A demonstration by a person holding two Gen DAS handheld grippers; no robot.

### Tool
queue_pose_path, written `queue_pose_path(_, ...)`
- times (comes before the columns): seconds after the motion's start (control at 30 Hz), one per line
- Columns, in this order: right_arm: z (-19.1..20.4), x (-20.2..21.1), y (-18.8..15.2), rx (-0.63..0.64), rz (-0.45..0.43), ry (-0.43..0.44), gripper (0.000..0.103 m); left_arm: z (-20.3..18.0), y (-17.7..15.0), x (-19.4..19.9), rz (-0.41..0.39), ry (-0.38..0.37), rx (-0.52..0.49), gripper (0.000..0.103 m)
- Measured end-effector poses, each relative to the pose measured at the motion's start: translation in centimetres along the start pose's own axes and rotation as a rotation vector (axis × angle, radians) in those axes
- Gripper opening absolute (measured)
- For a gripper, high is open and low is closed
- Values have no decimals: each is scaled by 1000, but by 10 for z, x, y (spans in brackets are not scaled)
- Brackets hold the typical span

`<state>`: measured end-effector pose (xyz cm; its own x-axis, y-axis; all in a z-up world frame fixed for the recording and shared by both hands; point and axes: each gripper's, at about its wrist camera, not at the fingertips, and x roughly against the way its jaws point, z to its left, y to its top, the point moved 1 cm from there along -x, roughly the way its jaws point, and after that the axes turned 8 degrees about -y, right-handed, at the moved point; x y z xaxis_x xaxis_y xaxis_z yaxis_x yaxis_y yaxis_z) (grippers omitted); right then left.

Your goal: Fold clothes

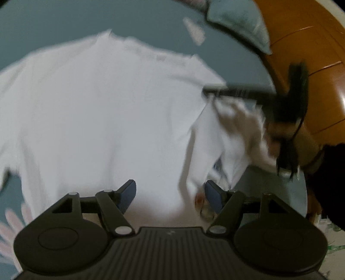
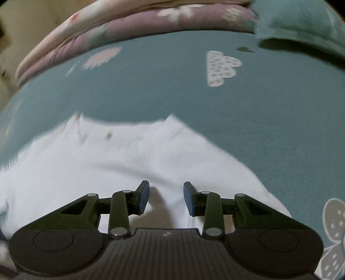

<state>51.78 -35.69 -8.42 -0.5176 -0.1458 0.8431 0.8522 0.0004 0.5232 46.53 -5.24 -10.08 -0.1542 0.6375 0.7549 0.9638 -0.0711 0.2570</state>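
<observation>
Left gripper [image 1: 170,193] hangs with its jaws spread wide and bare over one white shirt [image 1: 97,112] spread on a teal bedsheet [image 1: 64,23]. Right gripper [image 2: 166,199] is likewise parted, holding nothing, the shirt [image 2: 129,161] beneath it. Only the left view shows the right gripper [image 1: 286,103] at 3 o'clock; only the right shows two pink quilts [image 2: 151,19] at 12

Beyond the white shirt [image 2: 129,163] the teal bed sheet [image 2: 269,120] lies bare, with open room toward the far side. That way is bounded by a folded quilt [image 2: 151,23] and a teal pillow [image 2: 301,23]. The right claw [image 1: 207,92] hangs over the shirt's right edge.
</observation>
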Motion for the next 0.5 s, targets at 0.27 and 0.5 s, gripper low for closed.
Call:
queue_pose_path(0.27, 29, 1, -26, -13, 68, 56, 61, 2, -13, 12, -8, 26, -20, 71)
queue_pose_path(0.5, -13, 48, -86, -275, 60, 10, 63, -20, 2, 24, -47, 46, -117, 71)
